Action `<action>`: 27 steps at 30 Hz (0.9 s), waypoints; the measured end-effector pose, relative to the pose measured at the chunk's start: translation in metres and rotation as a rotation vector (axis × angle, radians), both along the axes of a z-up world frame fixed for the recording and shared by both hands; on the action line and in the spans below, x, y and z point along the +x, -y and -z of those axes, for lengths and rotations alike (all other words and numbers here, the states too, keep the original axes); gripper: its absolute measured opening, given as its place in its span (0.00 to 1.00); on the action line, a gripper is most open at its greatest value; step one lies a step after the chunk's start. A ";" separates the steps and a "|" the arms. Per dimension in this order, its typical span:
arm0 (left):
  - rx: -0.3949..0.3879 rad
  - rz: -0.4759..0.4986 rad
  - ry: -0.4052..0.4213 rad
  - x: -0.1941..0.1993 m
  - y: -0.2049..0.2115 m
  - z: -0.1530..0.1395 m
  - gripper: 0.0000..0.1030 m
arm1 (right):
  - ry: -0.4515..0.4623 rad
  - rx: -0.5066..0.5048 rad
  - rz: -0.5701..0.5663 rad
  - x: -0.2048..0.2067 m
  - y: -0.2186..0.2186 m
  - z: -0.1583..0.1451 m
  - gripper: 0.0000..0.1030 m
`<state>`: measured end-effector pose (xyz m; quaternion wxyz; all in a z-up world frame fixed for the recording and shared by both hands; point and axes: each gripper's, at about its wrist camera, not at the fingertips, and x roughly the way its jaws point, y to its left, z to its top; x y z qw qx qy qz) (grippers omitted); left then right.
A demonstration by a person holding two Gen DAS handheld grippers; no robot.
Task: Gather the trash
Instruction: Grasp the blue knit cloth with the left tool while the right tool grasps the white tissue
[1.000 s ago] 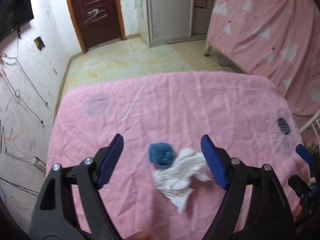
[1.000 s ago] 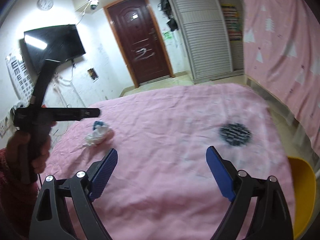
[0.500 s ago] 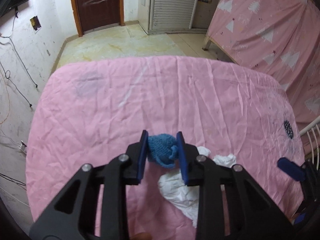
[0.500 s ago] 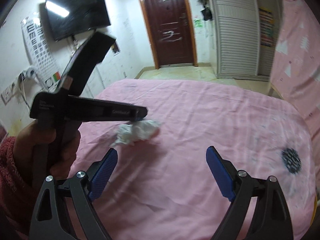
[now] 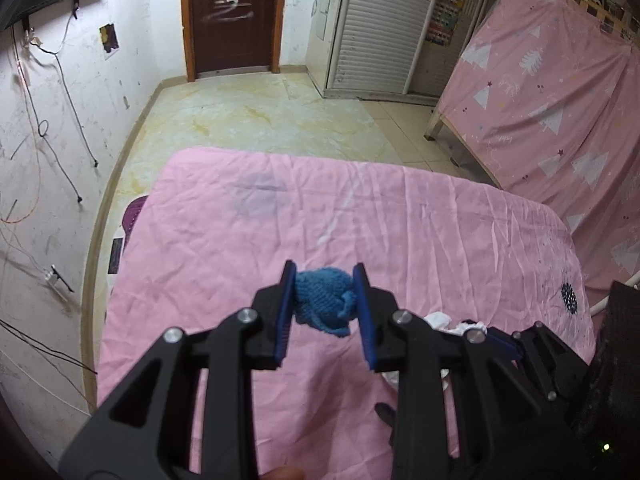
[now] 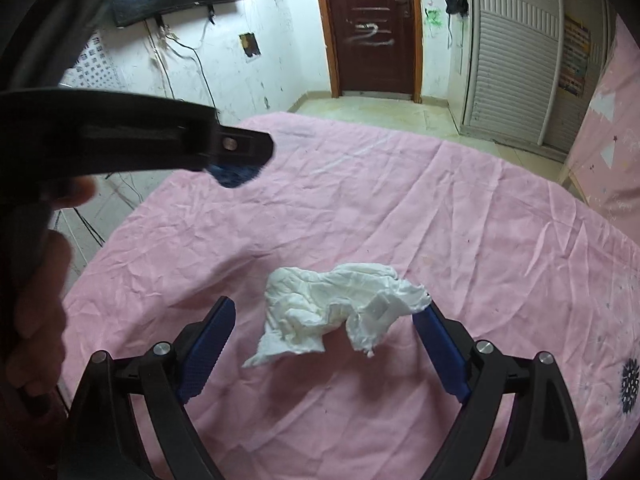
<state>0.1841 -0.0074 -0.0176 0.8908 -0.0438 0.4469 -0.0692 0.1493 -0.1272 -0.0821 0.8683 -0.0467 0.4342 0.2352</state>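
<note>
My left gripper (image 5: 325, 280) is shut on a blue knitted ball (image 5: 323, 300) and holds it above the pink bedsheet (image 5: 240, 248). The ball also shows in the right wrist view (image 6: 234, 174), under the left gripper's black arm. My right gripper (image 6: 328, 312) is open, its blue pads on either side of a crumpled white tissue (image 6: 340, 304) lying on the sheet (image 6: 480, 240). In the left wrist view only scraps of the tissue (image 5: 438, 320) show behind the left gripper's right finger.
A dark round patch (image 6: 631, 380) marks the sheet at the right. The bed's left edge (image 5: 116, 280) drops to a floor with cables. A pink draped frame (image 5: 560, 100) stands to the right. A brown door (image 6: 370, 28) is at the back.
My left gripper closed on the blue ball and lifted it off the sheet. My right gripper moved left and forward until its open fingers straddle the white tissue.
</note>
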 end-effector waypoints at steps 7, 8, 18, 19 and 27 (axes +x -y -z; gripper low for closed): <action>0.008 0.012 0.002 -0.001 0.013 0.000 0.26 | 0.005 0.002 0.008 0.005 0.003 -0.001 0.30; 0.011 0.016 0.003 -0.003 0.016 -0.001 0.26 | 0.013 0.014 0.020 0.001 0.008 -0.003 0.28; 0.050 0.115 0.058 -0.029 0.079 -0.023 0.26 | 0.135 0.188 0.176 -0.050 0.110 -0.038 0.28; 0.052 0.130 0.062 -0.031 0.089 -0.025 0.26 | 0.144 0.199 0.194 -0.056 0.121 -0.041 0.28; 0.078 0.278 0.072 -0.056 0.184 -0.027 0.26 | 0.235 0.283 0.377 -0.111 0.239 -0.053 0.28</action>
